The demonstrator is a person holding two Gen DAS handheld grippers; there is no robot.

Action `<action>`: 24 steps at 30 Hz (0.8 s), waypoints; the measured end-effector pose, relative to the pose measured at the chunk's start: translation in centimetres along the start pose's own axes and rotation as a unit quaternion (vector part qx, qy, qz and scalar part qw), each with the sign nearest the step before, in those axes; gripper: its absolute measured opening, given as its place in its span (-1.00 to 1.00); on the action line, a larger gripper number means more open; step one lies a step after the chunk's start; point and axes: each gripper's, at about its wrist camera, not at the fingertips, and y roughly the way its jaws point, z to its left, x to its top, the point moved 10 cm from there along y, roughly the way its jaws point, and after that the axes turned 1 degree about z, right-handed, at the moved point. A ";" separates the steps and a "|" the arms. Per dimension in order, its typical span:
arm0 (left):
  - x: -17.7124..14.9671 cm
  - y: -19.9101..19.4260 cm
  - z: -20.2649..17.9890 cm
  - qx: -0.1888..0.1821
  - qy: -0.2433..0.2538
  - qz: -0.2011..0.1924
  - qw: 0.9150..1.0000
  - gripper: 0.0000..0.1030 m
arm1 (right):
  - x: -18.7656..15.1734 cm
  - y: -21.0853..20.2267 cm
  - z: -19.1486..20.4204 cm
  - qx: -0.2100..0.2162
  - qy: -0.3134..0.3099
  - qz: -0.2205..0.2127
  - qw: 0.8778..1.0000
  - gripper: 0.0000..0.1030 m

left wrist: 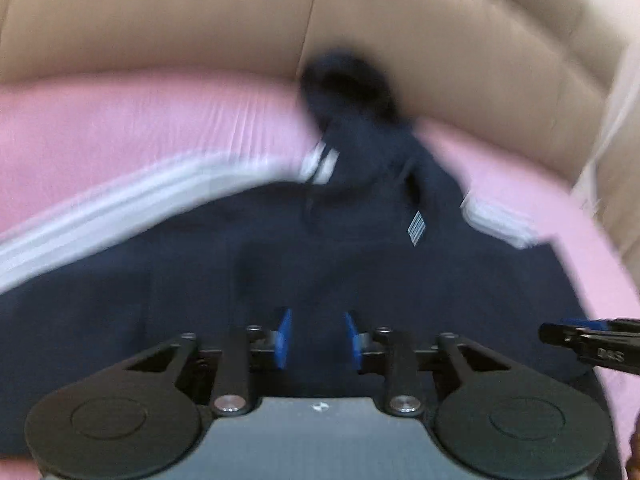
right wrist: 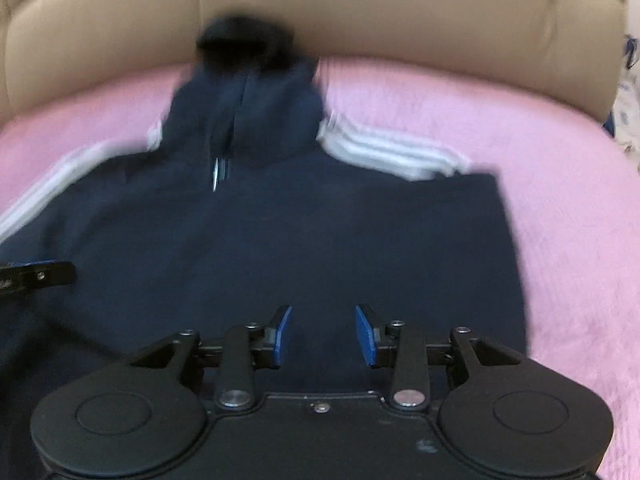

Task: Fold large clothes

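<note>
A navy hoodie [left wrist: 320,256] with white sleeve stripes [left wrist: 104,216] lies flat on a pink blanket, hood [left wrist: 348,84] toward the sofa back. It also shows in the right wrist view [right wrist: 304,240], with white stripes [right wrist: 388,152] on its right shoulder. My left gripper [left wrist: 318,338] is open and empty above the hoodie's lower body. My right gripper [right wrist: 323,334] is open and empty above the lower body too. The right gripper's tip [left wrist: 584,338] enters the left wrist view from the right. The left gripper's tip [right wrist: 40,276] enters the right wrist view from the left. Both views are motion-blurred.
A pink blanket [right wrist: 500,120] covers the seat of a beige leather sofa [right wrist: 360,8], whose back cushions rise behind the hood. The blanket [left wrist: 120,120] and sofa back [left wrist: 180,20] also show in the left wrist view. A patterned cloth [right wrist: 630,92] sits at the far right.
</note>
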 end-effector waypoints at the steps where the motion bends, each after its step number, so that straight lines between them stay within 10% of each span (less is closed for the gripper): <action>1: -0.8 0.9 0.5 0.001 -0.014 0.010 1.000 -0.51 | -0.6 0.8 0.1 -0.004 0.002 0.011 1.000 -0.13; 11: -0.4 -4.0 2.1 -0.036 -0.089 -0.070 0.993 -0.53 | -0.4 0.9 0.0 -0.012 0.017 -0.009 1.000 -0.09; 16: -2.1 -12.4 7.8 0.039 -0.117 -0.141 0.982 -0.39 | -1.0 -3.0 1.0 0.030 0.046 -0.048 0.997 -0.09; 24: -8.2 -23.1 22.0 0.195 -0.256 -0.190 0.928 -0.31 | -4.4 -9.2 6.0 0.080 0.006 -0.076 0.994 0.02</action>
